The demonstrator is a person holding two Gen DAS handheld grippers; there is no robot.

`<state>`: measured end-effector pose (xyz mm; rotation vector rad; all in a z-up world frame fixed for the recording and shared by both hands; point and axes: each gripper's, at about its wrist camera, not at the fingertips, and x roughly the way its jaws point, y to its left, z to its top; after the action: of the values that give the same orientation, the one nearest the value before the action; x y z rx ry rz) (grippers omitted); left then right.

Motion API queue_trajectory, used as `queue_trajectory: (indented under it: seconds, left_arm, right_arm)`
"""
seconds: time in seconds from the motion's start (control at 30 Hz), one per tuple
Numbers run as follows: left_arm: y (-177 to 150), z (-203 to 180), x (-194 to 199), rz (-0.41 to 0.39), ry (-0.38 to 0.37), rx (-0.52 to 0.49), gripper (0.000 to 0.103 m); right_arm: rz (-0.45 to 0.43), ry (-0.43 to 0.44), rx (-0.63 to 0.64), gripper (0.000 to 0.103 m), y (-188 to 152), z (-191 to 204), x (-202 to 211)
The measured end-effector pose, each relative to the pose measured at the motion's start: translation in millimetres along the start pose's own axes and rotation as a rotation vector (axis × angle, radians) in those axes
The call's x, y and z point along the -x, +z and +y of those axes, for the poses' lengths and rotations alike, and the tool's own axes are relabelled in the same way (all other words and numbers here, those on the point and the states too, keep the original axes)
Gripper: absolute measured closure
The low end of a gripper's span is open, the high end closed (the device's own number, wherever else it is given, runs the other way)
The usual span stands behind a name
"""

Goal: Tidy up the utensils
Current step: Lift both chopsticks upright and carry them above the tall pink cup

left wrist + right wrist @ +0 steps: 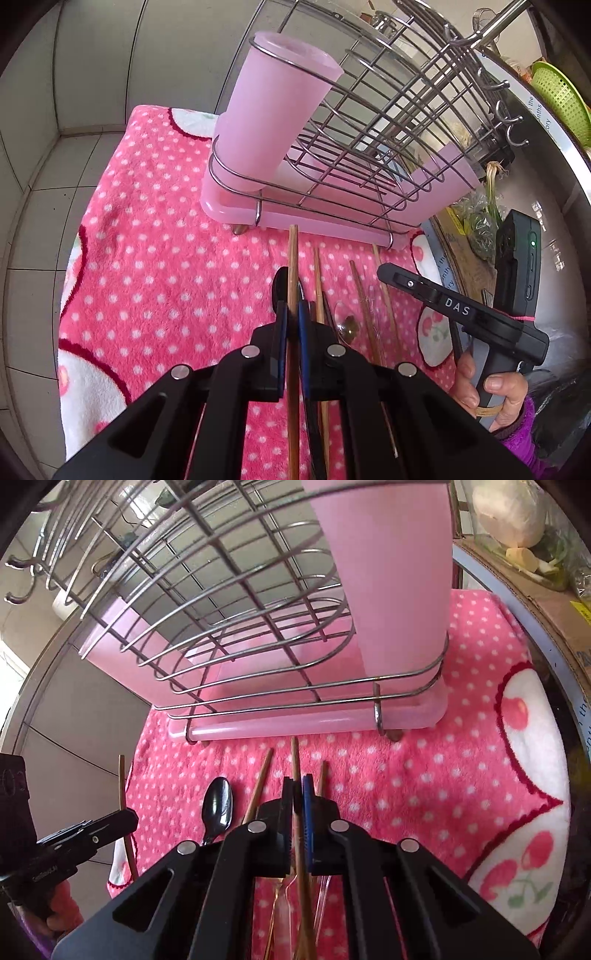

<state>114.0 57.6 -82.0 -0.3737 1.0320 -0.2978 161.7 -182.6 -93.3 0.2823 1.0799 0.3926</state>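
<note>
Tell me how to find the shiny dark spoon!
Look at the pink polka-dot towel in front of the wire dish rack. Several thin wooden chopsticks lie there in a row, pointing toward the rack. The dark spoon rests just left of them in the right wrist view, the only thing with a glossy oval bowl.

"DAS" on the right tool's (382, 274) arm

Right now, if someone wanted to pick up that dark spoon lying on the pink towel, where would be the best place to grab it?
Probably by the thin handle, just behind the bowl, coming down from above. The dark spoon lies flat on the pink towel, bowl toward the rack; its bowl is wide and rounded, so narrow fingers would likely slip there. A chopstick lies close beside it.
</note>
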Motion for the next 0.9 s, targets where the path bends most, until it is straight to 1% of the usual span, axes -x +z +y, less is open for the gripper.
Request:
queue_trajectory:
  seconds: [0.07, 0.2, 0.33, 0.7, 0.9]
  left_arm:
    - [-1.5, -0.8, 8.0, -0.017, -0.006, 0.001, 0.098]
    - [-5.6, -3.5, 22.1, -0.046, -0.01, -0.001, 0.098]
    - [-7.6, -8.9, 37.3, -0.083, -0.019, -0.005, 0.098]
    - [-7.2, -30.6, 88.3, -0.23, -0.062, -0.053, 0.098]
    - [-2.7, -44.8, 119.0, -0.312, -0.073, -0.075, 0.098]
  right_arm:
    - [-0.022, 0.022, -0.002, 0.098, -4.9, 0.4, 11.7]
    - [-0.06, 0.035, -0.018, 0.098, -9.0, -3.9, 29.6]
    - [-0.113, 0.057, -0.029, 0.098, -10.6, -10.7, 58.6]
    - [-0.288, 0.102, 0.016, 0.098, -23.3, -2.9, 132.2]
    - [-0.375, 0.108, 0.053, 0.098, -17.6, 9.3, 167.1]
